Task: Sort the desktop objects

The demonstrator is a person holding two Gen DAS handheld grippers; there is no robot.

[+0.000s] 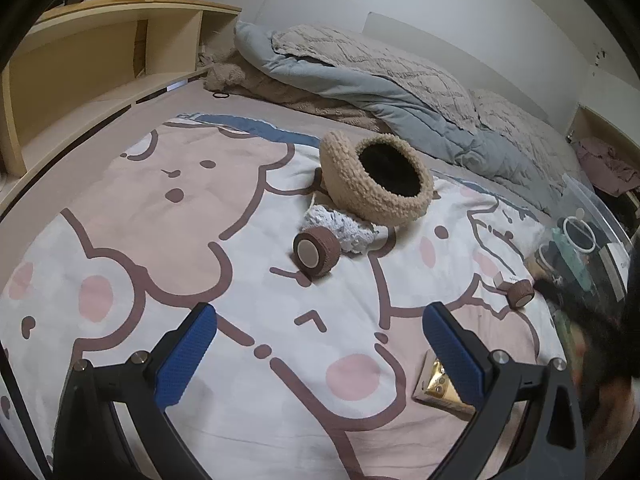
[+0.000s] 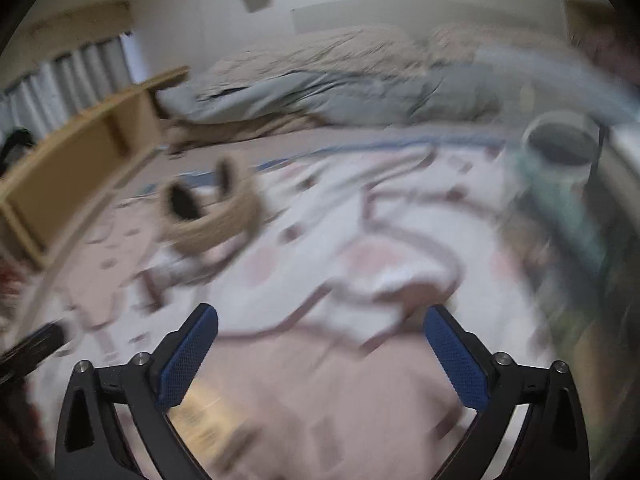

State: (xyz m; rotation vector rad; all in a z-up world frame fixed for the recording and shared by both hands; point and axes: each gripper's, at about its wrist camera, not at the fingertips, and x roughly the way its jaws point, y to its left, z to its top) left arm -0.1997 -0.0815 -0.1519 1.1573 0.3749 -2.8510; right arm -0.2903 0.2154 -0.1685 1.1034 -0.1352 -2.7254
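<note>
My left gripper [image 1: 320, 312] stands open over a cartoon-print bedspread [image 1: 168, 216], nothing between its blue pads. Ahead of it lies a brown tape roll [image 1: 314, 254] beside a white crocheted piece [image 1: 340, 228] and a fuzzy beige hat [image 1: 376, 178]. A smaller brown roll [image 1: 520, 294] sits further right. A gold packet [image 1: 438, 388] lies by the right finger. The right wrist view is motion-blurred: my right gripper [image 2: 320, 316] is open and empty above the bedspread [image 2: 304, 376], with the hat [image 2: 208, 216] at left and a yellowish blur [image 2: 200, 416] near its left finger.
A clear plastic bin [image 1: 592, 248] holding rings and small items sits at the right edge; it shows blurred in the right wrist view [image 2: 560, 168]. A folded grey quilt [image 1: 360, 72] lies along the wall. A wooden shelf unit [image 1: 100, 60] stands at left.
</note>
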